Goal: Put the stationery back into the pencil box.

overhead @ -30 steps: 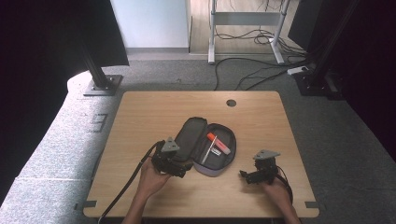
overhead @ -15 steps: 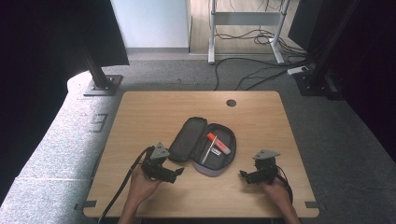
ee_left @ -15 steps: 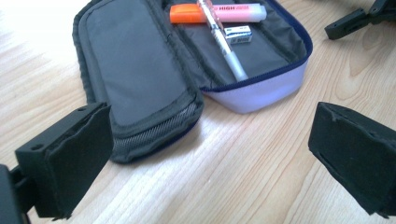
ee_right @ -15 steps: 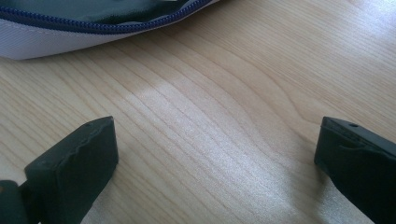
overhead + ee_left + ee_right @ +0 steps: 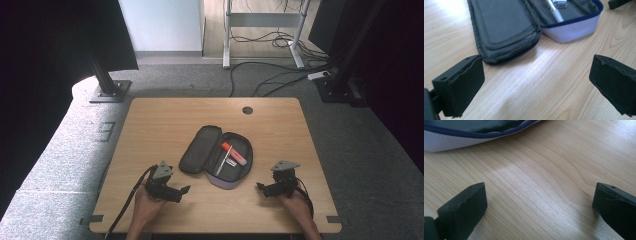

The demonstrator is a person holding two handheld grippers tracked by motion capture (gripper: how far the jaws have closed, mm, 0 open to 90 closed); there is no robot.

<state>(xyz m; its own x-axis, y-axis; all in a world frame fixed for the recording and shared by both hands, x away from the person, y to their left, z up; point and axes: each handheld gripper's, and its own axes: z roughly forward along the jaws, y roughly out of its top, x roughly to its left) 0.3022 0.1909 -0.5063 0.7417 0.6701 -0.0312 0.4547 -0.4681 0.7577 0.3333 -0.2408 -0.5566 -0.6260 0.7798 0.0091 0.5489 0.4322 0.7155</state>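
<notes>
The open pencil case [image 5: 217, 156] lies mid-bench, its long axis running diagonally away from the person. It sits ahead and to the right of the left hand-held gripper [image 5: 184, 190], which seems slightly nearer than the right hand-held gripper [image 5: 260, 187]. Both have jaws spread wide, holding nothing. Soft grey fabric, mesh lining, blue zipper; a white pen [image 5: 554, 11] lies inside.

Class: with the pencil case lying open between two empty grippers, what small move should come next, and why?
Probably bring the left gripper forward to the open flap of the pencil case to fold it shut: both grippers are open, hold nothing, and the pens lie inside.
</notes>
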